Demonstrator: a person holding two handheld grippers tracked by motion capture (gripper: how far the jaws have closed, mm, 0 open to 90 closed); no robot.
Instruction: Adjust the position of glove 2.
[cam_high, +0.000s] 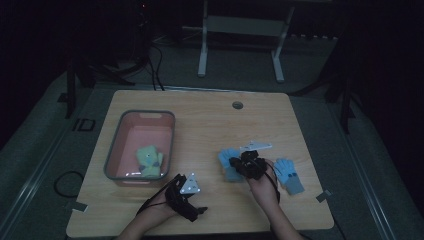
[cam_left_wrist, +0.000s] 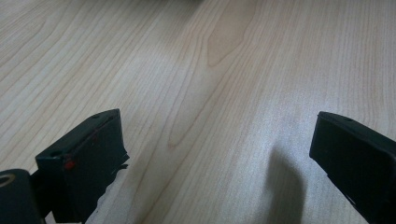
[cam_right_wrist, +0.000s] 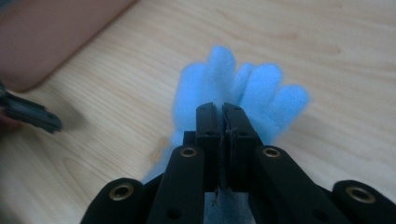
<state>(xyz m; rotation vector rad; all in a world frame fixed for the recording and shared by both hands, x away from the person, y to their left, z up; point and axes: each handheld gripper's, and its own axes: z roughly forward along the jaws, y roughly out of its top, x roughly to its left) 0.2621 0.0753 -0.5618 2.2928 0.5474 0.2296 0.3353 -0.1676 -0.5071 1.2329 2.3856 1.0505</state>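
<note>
A light blue glove (cam_high: 227, 161) lies flat on the wooden table (cam_high: 210, 125), right of the pink bin (cam_high: 145, 114). My right gripper (cam_high: 248, 162) sits over its cuff end. In the right gripper view the jaws (cam_right_wrist: 223, 108) are pressed together on the glove's fabric (cam_right_wrist: 252, 84), and the fingers of the glove fan out beyond them. A second blue glove (cam_high: 289, 175) lies to the right of that hand. My left gripper (cam_high: 190, 196) hovers near the table's front edge, its jaws (cam_left_wrist: 217, 116) wide apart over bare wood.
A green glove (cam_high: 149, 160) rests inside the pink bin, whose wall (cam_right_wrist: 56, 37) shows in the right gripper view. A round cable hole (cam_high: 237, 105) sits near the table's far edge. A white frame (cam_high: 240, 30) stands on the floor beyond.
</note>
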